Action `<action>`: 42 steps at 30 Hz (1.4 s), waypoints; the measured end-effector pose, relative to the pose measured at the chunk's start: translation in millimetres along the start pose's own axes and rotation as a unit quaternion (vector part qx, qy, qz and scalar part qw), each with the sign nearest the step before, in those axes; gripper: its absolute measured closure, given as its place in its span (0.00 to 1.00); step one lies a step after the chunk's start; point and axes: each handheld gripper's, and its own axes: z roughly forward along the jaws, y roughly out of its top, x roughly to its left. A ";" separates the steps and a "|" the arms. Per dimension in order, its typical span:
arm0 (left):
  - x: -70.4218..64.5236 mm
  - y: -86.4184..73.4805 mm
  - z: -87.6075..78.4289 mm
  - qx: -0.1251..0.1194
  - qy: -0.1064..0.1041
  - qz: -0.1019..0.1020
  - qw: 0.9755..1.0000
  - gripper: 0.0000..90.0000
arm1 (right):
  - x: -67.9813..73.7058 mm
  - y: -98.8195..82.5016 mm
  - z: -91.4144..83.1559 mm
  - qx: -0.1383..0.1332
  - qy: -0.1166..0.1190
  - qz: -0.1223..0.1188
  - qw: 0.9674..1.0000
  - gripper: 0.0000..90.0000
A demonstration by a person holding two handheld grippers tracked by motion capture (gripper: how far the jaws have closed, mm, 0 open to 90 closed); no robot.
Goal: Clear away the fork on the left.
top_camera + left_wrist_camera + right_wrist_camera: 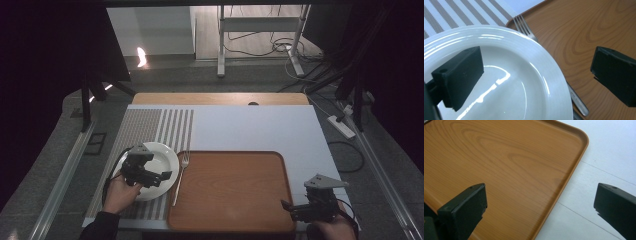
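High view: a white plate (pixel 159 161) lies on a striped mat (pixel 145 129) at the near left of the table (pixel 250 127), just left of a wooden tray (pixel 231 192) at the near centre. A fork (pixel 181 176) lies between plate and tray, tines pointing far, its handle along the tray's left rim. The left gripper (pixel 159 176), held in the person's left hand (pixel 121 194), hangs over the plate with its jaws spread wide and nothing between them.

Left gripper view: one jaw stands over the plate's (pixel 506 82) well, the other over the tray (pixel 579 32); the fork (pixel 529 31) passes under the plate's rim.

The right gripper (pixel 289 206) sits at the tray's near right corner. Right gripper view: its jaws are spread wide and hold nothing, one over the tray (pixel 506 167), the other over the white table (pixel 609 152).
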 end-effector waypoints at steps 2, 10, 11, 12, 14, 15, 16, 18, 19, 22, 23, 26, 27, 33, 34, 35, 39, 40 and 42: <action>0.1 -2.5 -2.2 -0.001 0.003 0.000 1.000 0.00 | -0.2 0.0 -0.2 0.000 0.000 0.000 1.000 0.00; -0.9 -14.7 -13.7 -0.011 0.007 -0.006 1.000 0.00 | 0.3 -0.1 -0.2 -0.001 0.001 -0.001 1.000 0.00; -1.0 -16.6 -15.2 -0.013 0.007 -0.008 1.000 0.00 | 0.7 0.1 0.2 0.001 0.001 -0.002 1.000 0.00; -0.9 -18.5 -16.8 -0.013 0.008 -0.009 1.000 0.00 | 0.7 0.1 0.2 0.001 0.001 -0.002 1.000 0.00; -0.9 -22.5 -20.2 -0.015 0.010 -0.013 1.000 0.00 | 1.2 0.2 0.4 0.001 -0.001 -0.005 1.000 0.00; -1.0 -24.6 -22.1 -0.016 0.011 -0.016 1.000 0.00 | 1.8 0.1 0.5 0.002 -0.002 -0.007 1.000 0.00; -0.9 -26.7 -24.3 -0.016 0.013 -0.016 1.000 0.00 | 1.8 0.1 0.5 0.002 -0.002 -0.007 1.000 0.00; -0.9 -31.1 -28.5 -0.019 0.015 -0.020 0.999 0.00 | 1.8 0.0 0.6 0.002 -0.002 -0.008 1.000 0.00; -0.9 -33.4 -30.6 -0.021 0.017 -0.023 0.999 0.00 | 1.8 0.0 0.6 0.002 -0.002 -0.008 1.000 0.00; -0.5 -43.3 -38.9 -0.027 0.019 -0.034 0.999 0.00 | 2.5 0.2 0.7 0.006 -0.005 -0.009 1.000 0.00; -0.5 -43.3 -38.9 -0.027 0.019 -0.034 0.999 0.00 | 2.5 0.2 0.7 0.006 -0.005 -0.009 1.000 0.00; -0.4 -53.6 -46.2 -0.030 0.021 -0.043 0.998 0.00 | 5.0 0.3 1.5 0.010 -0.012 -0.019 1.000 0.00; -0.9 -56.0 -48.0 -0.032 0.023 -0.045 0.998 0.00 | 5.4 0.4 1.7 0.011 -0.013 -0.022 1.000 0.00; -2.8 -66.3 -56.4 -0.035 0.036 -0.049 0.998 0.00 | 5.7 0.3 1.7 0.009 -0.014 -0.022 1.000 0.00; -3.0 -68.1 -57.9 -0.036 0.039 -0.051 0.997 0.00 | 5.6 0.3 1.6 0.008 -0.014 -0.021 1.000 0.00; -3.0 -69.8 -59.2 -0.037 0.042 -0.052 0.997 0.00 | 5.4 0.3 1.5 0.008 -0.014 -0.020 1.000 0.00; -3.2 -76.0 -63.5 -0.034 0.052 -0.056 0.996 0.00 | 4.8 0.1 0.9 0.006 -0.013 -0.018 1.000 0.00; -3.4 -77.5 -64.3 -0.035 0.054 -0.057 0.996 0.00 | 4.6 0.0 0.8 0.004 -0.013 -0.017 1.000 0.00; -3.6 -80.4 -65.7 -0.032 0.056 -0.059 0.996 0.00 | 3.6 -0.1 0.3 0.002 -0.010 -0.012 1.000 0.00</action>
